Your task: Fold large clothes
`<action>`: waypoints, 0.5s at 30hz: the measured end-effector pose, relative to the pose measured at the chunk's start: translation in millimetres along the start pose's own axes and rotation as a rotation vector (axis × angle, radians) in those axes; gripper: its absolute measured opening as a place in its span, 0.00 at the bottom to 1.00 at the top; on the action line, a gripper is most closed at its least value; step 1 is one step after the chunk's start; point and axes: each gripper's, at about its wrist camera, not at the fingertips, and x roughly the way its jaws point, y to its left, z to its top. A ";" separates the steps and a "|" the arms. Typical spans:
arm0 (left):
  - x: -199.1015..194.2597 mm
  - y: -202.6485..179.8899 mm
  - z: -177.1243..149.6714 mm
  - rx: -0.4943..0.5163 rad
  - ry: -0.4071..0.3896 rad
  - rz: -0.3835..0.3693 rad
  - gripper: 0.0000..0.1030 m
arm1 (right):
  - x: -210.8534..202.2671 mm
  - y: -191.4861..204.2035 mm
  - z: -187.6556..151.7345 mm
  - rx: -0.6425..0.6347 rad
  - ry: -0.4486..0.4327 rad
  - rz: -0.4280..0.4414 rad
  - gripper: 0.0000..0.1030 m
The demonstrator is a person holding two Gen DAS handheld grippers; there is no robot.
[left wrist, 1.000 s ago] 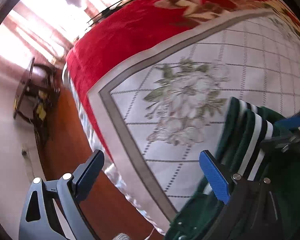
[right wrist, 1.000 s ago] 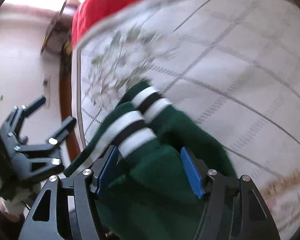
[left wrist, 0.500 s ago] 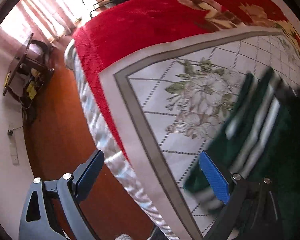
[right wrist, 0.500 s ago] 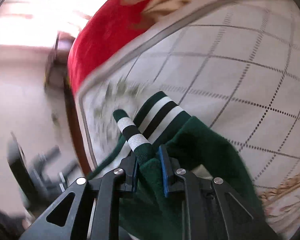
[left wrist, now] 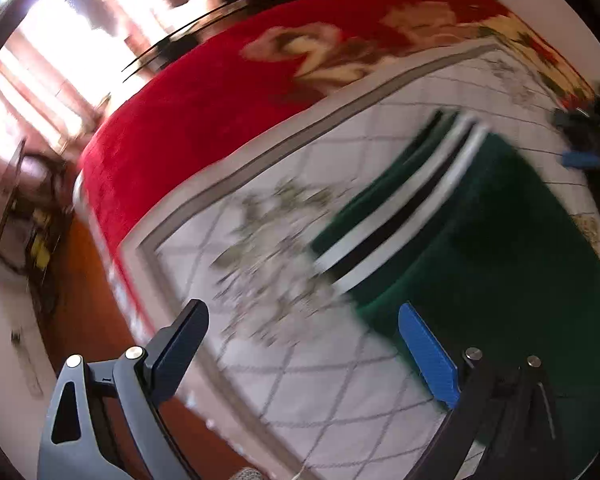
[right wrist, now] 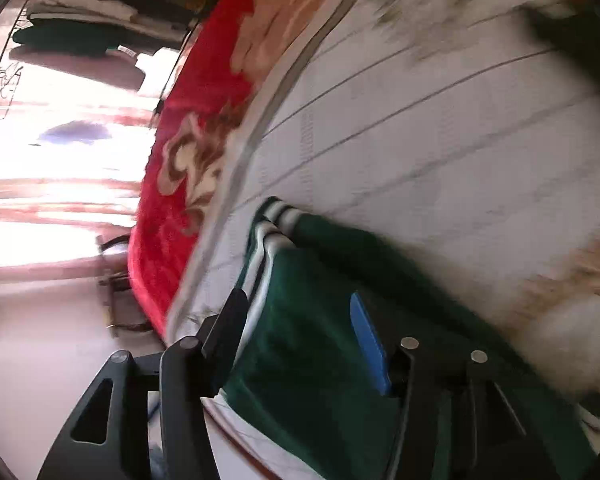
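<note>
A dark green garment (left wrist: 500,260) with a white and black striped band (left wrist: 400,216) lies on the white flowered bedsheet (left wrist: 284,364). My left gripper (left wrist: 300,312) hovers open over the sheet, its blue right pad at the garment's near edge, nothing between the fingers. The right gripper (left wrist: 584,148) shows small at the far right of this view. In the right wrist view my right gripper (right wrist: 298,300) hangs over the green garment (right wrist: 340,248), its jaws opening. The cloth lies below them and the pads do not press on it. The striped band (right wrist: 276,220) lies just ahead.
A red flowered blanket (left wrist: 220,120) covers the far part of the bed. Left of the bed's edge runs an orange-brown floor (left wrist: 84,300) with a dark wooden stand (left wrist: 20,208). A rack of folded clothes (right wrist: 92,20) stands by the bright window.
Half a second ago my right gripper was shut on the striped cuff; it has let go, risen and rolled. The left gripper has shifted over the sheet, still open.
</note>
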 end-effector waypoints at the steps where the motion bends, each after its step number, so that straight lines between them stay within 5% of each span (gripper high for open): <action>1: 1.0 -10.2 7.1 0.023 -0.012 0.002 0.94 | -27.0 -16.8 -15.2 0.029 -0.033 -0.027 0.54; 9: 33.5 -115.5 74.1 0.294 -0.117 0.032 0.95 | -106.0 -168.1 -143.1 0.353 -0.067 -0.176 0.54; 15: 108.0 -156.5 103.8 0.402 -0.032 0.114 1.00 | -69.3 -249.5 -156.5 0.480 -0.167 -0.283 0.45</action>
